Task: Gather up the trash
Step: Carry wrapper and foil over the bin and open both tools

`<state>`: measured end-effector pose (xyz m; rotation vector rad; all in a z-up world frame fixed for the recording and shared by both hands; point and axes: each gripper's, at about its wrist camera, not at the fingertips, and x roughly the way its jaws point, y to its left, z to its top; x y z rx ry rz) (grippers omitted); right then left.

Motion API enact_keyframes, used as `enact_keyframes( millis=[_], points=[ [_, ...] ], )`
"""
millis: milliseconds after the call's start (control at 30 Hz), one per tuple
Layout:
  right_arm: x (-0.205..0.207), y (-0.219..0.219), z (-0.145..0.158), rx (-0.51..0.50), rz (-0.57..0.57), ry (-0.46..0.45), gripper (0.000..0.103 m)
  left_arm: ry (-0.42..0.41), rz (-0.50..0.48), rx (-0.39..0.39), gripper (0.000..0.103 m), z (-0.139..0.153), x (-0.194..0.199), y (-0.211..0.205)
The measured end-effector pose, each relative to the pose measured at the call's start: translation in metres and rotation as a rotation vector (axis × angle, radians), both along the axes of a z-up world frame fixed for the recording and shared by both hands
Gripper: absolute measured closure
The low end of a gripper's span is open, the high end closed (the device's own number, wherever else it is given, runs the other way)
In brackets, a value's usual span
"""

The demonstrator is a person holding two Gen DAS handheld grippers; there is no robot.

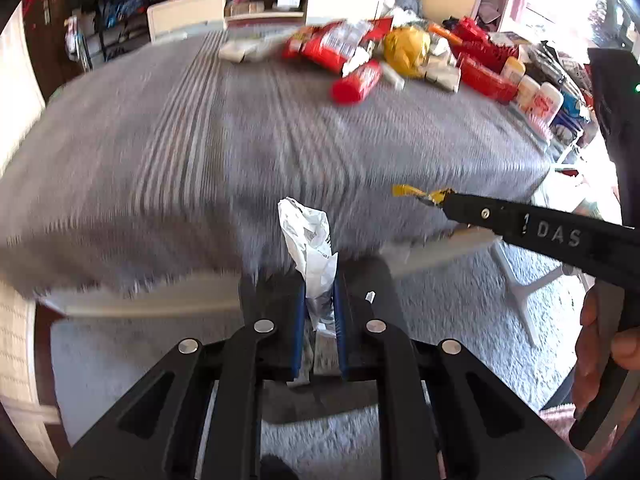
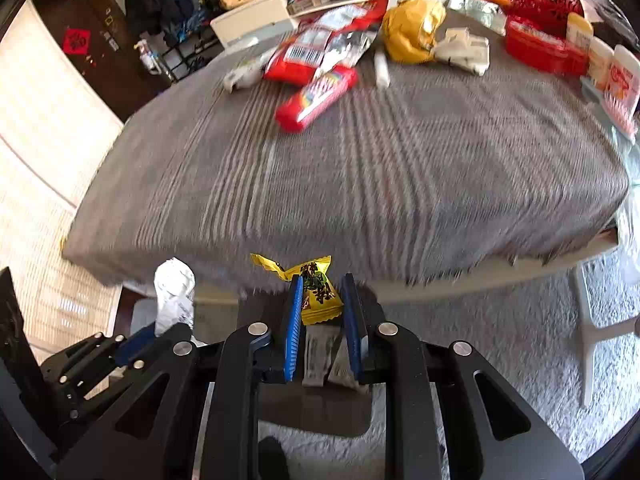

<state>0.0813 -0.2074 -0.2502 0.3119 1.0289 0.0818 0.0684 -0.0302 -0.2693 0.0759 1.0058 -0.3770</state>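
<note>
Left gripper (image 1: 320, 304): jaws clamped on a crumpled white plastic wrapper (image 1: 306, 236), held over the near edge of the grey striped tablecloth (image 1: 200, 140).
Right gripper (image 2: 320, 312): pinching a small yellow printed candy wrapper (image 2: 316, 284) at the same edge.
Done: two scraps lifted, one per gripper.
Left: red snack packets (image 2: 316, 96), a yellow crumpled bag (image 2: 412, 28) and pale wrappers remain at the far side; no bin visible.

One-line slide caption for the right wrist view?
Right gripper clamps a yellow snack wrapper near the grey-clothed table; left gripper beside it holds white crumpled plastic.
</note>
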Motion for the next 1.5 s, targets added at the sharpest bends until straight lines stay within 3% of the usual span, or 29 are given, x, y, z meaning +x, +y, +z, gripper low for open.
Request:
enact_keyframes(
  millis=[600, 767, 867, 933, 1000, 1267, 1400, 1500],
  points=[
    [-0.027, 0.050, -0.082, -0.059, 0.054, 0.143, 0.081, 0.192, 0.019, -0.015, 0.090, -0.088, -0.031, 0.021],
    [-0.024, 0.050, -0.089, -0.044, 0.053, 0.160, 0.080, 0.190, 0.011, -0.010, 0.087, -0.092, -0.029, 0.017],
    [-0.022, 0.050, -0.089, -0.032, 0.052, 0.163, 0.078, 0.181, 0.001, -0.014, 0.081, -0.090, -0.029, 0.013],
    [-0.021, 0.049, -0.089, -0.010, 0.045, 0.167, 0.071, 0.171, 0.002, -0.008, 0.069, -0.088, -0.029, 0.012],
    [-0.020, 0.048, -0.088, -0.003, 0.034, 0.159, 0.056, 0.160, 0.007, -0.004, 0.064, -0.087, -0.030, 0.013],
    [-0.019, 0.037, -0.073, -0.018, -0.003, 0.131, 0.040, 0.127, 0.038, 0.006, 0.038, -0.076, -0.032, 0.028],
    [-0.027, 0.025, -0.034, -0.089, -0.046, 0.025, 0.012, 0.029, 0.024, -0.005, 0.018, -0.041, -0.032, 0.028],
    [-0.028, 0.004, -0.005, -0.095, -0.093, -0.049, 0.007, -0.029, 0.007, 0.000, 0.011, -0.019, -0.028, 0.023]
  ],
)
